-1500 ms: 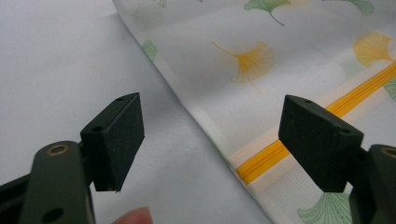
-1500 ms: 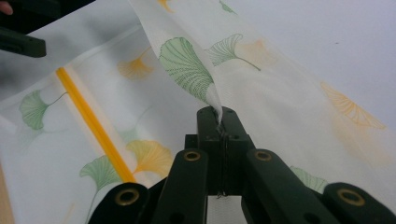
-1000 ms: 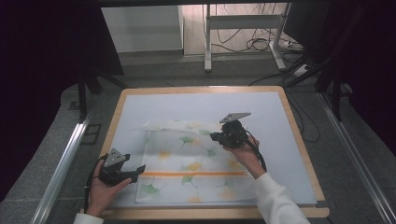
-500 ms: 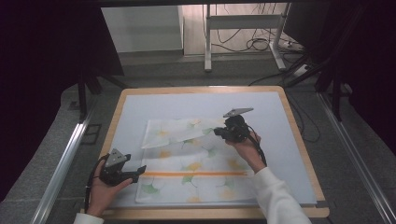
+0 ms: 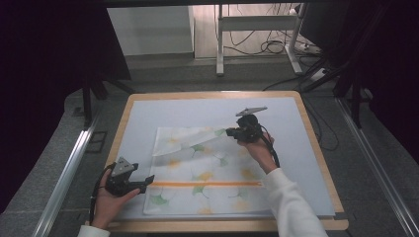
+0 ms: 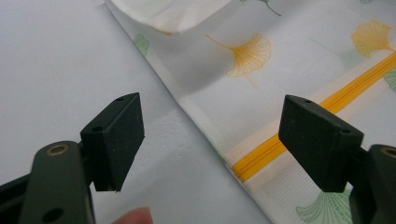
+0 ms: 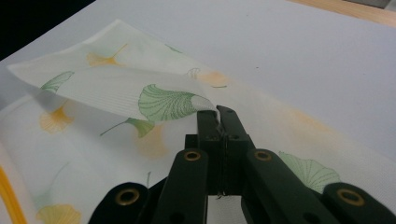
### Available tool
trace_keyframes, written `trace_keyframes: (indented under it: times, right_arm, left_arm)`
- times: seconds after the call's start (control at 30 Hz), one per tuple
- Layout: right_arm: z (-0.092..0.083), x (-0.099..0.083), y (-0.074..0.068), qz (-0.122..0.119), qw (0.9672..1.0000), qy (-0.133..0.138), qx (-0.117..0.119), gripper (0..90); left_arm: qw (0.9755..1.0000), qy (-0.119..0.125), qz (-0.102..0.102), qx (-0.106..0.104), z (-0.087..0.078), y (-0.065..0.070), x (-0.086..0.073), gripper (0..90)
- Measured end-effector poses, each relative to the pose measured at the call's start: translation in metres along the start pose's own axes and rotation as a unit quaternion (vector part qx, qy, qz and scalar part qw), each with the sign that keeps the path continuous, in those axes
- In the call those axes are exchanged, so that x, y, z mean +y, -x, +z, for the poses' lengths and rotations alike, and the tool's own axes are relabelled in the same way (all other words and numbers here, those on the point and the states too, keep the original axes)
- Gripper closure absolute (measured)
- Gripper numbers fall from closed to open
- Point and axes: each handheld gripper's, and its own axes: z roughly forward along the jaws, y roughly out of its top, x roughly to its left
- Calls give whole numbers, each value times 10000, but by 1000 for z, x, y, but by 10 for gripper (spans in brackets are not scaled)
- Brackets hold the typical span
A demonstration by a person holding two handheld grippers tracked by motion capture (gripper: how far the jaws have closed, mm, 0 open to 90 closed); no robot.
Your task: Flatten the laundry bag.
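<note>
A white cloth printed with green and orange ginkgo leaves and one orange stripe lies on the pale mat. My right gripper is shut on the cloth's far edge and holds a folded flap lifted over the rest of the cloth; its jaws meet on the fabric. My left gripper rests at the cloth's near left edge, open, with the cloth's edge and stripe lying below the gap between its pads.
The mat sits in a wooden-framed table top. Metal rails run along both sides. A table leg frame and cables stand on the floor beyond the far edge.
My right gripper has carried the pinched flap to the right, stretching it out over the cloth. The left gripper has stayed put.
</note>
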Motion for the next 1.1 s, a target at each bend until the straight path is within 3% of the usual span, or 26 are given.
trace_keyframes:
  times: [0.3,0.93,1.0,1.03,1.07,1.1]
  right_arm:
    - [7,8,21,403,9989,37,-230,886]
    - [34,29,61,839,9943,-170,-627,865]
    - [36,31,63,805,9939,-197,-721,764]
    - [36,34,64,683,9928,-200,-959,597]
    - [33,36,64,594,9915,-164,-1148,553]
    - [33,36,64,594,9915,-164,-1148,553]
  left_arm:
    - [10000,4,14,-11,0,1,0,223]
    - [10000,-8,21,-16,0,0,0,223]
    - [10000,-5,24,-14,0,-1,0,223]
    - [10000,-8,26,-13,0,-1,0,223]
    - [10000,-11,29,-14,0,-1,0,223]
    - [10000,-12,28,-15,0,-1,0,223]
